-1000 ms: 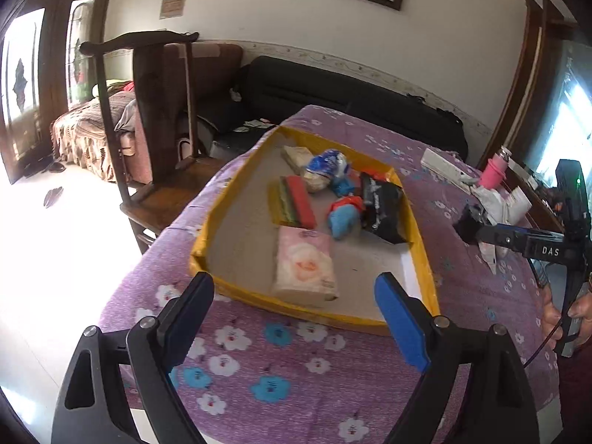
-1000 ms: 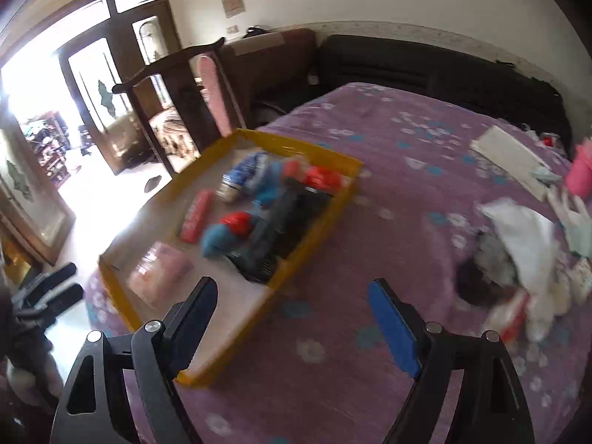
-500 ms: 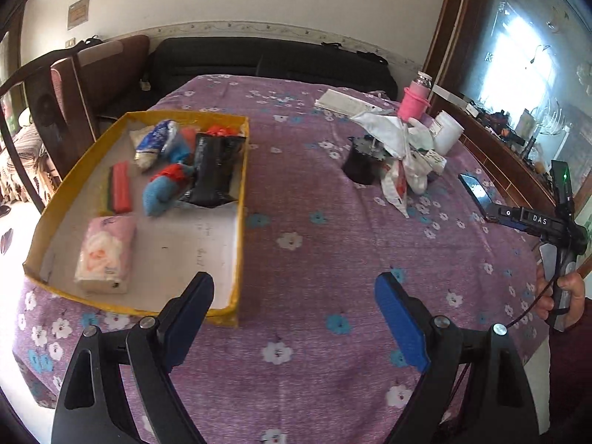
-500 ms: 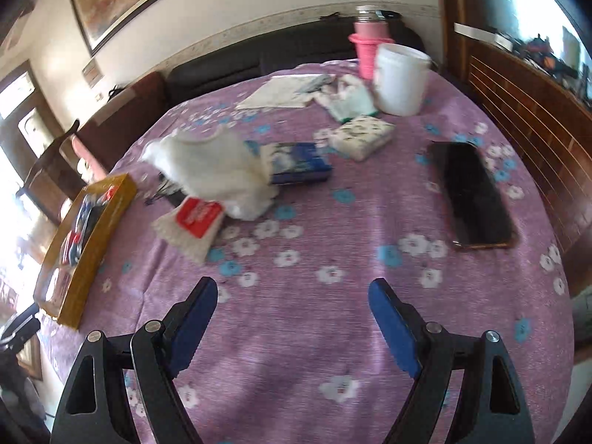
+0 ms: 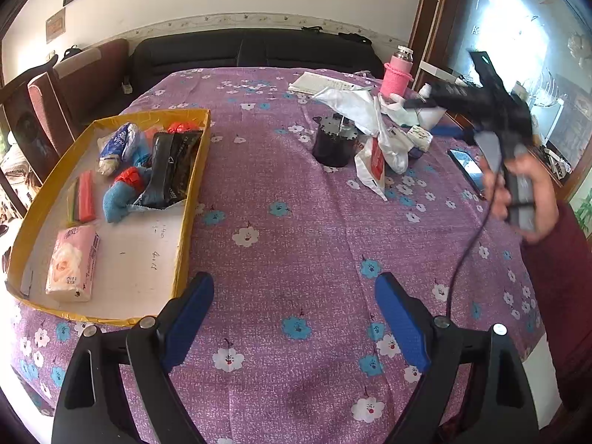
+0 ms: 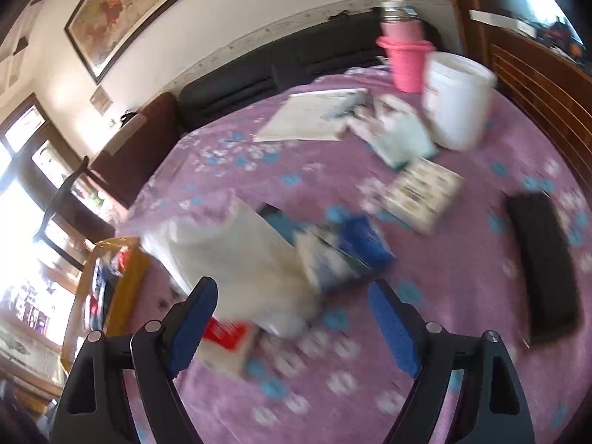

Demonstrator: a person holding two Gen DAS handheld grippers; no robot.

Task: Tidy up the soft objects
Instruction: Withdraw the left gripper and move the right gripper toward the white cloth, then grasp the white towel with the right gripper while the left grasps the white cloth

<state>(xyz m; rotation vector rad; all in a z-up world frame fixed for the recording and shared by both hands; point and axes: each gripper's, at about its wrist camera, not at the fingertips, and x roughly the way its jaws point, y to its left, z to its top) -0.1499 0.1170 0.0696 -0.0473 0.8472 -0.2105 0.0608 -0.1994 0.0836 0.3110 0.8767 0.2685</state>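
Hovering over the purple flowered tablecloth (image 5: pixel 288 192), the left gripper (image 5: pixel 294 314) is standing with its blue pads wide apart and nothing between them. The right gripper (image 6: pixel 292 323) is also gaping empty, its pads hanging above a crumpled white plastic bag (image 6: pixel 236 259) without pressing it. The right wrist view is blurring badly, so small packets near the bag are hard to name. The yellow tray (image 5: pixel 187 199) is sitting at the table's left, holding a pink tissue pack (image 5: pixel 72 262), a blue sock (image 5: pixel 118 199) and a black pouch (image 5: pixel 168 170). A white tub (image 6: pixel 457 105), pink bottle (image 6: pixel 405 55) and dark phone (image 6: pixel 544 266) are lying near the bag.
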